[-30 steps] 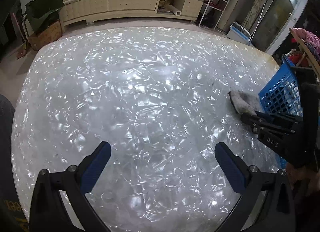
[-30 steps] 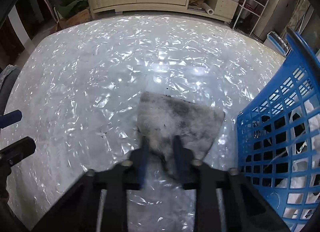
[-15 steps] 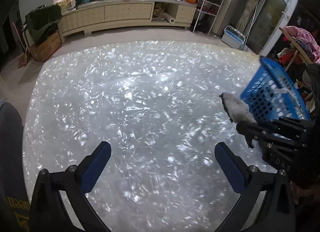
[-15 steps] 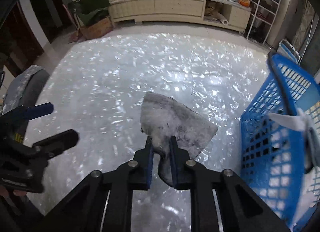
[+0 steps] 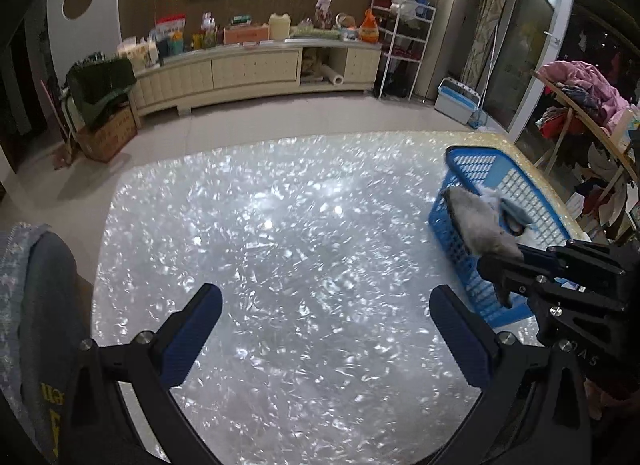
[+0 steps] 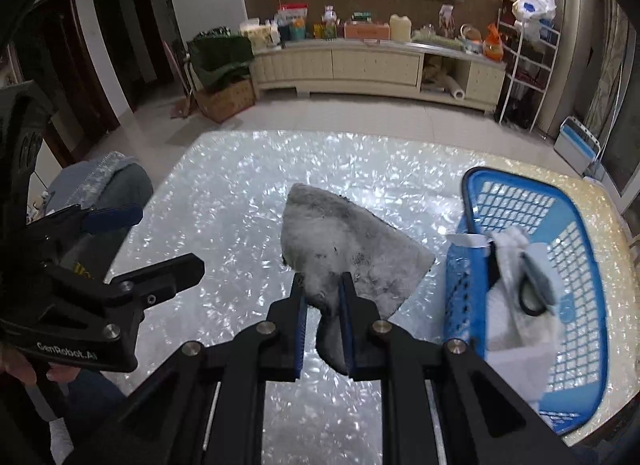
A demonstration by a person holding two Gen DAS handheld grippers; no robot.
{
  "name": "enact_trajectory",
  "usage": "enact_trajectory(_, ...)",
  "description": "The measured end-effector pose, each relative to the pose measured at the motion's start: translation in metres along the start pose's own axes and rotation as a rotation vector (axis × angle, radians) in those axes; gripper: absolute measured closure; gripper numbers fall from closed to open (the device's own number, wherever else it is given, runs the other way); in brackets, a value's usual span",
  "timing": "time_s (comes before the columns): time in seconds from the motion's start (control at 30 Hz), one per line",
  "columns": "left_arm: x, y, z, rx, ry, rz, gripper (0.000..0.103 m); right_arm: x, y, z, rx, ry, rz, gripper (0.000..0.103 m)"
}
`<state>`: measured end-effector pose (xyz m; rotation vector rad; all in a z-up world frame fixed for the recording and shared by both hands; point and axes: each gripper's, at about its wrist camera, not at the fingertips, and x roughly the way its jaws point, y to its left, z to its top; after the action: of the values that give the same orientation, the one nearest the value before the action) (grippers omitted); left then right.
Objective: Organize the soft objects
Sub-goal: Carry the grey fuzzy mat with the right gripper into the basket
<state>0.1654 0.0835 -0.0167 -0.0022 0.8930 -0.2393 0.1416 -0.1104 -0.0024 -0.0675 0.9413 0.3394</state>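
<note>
My right gripper (image 6: pixel 323 285) is shut on a grey fluffy cloth (image 6: pixel 352 237) and holds it in the air above the shiny table, just left of a blue plastic basket (image 6: pixel 592 265). The basket holds white and light-blue soft items (image 6: pixel 520 265). In the left wrist view the cloth (image 5: pixel 478 225) hangs at the basket's (image 5: pixel 472 161) near rim, with the right gripper (image 5: pixel 504 265) behind it. My left gripper (image 5: pixel 324 301) is open and empty above the table's middle.
The table (image 5: pixel 260 225) has a crinkled glossy cover. A grey-clothed chair back (image 5: pixel 36 305) is at the left edge. A long cream cabinet (image 5: pixel 256 69) stands across the room, a clothes rack (image 5: pixel 580 97) at right.
Both grippers have risen well above the table. The right gripper lifted the grey cloth off the surface and carried it up beside the basket. The left stayed open.
</note>
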Motion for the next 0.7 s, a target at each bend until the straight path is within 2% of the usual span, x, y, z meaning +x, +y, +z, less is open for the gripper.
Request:
enact_trajectory(0.37,-0.034,-0.061,0.009,0.094,-0.054,-0.01,0.0,-0.056,-0.022,-0.016,0.003,-0.086,-0.002,0.089)
enact_trajectory(0.7,-0.019,-0.121,0.032,0.181,-0.062,-0.055,0.0,-0.068,-0.057,-0.024,0.03,-0.102,-0.058,0.089)
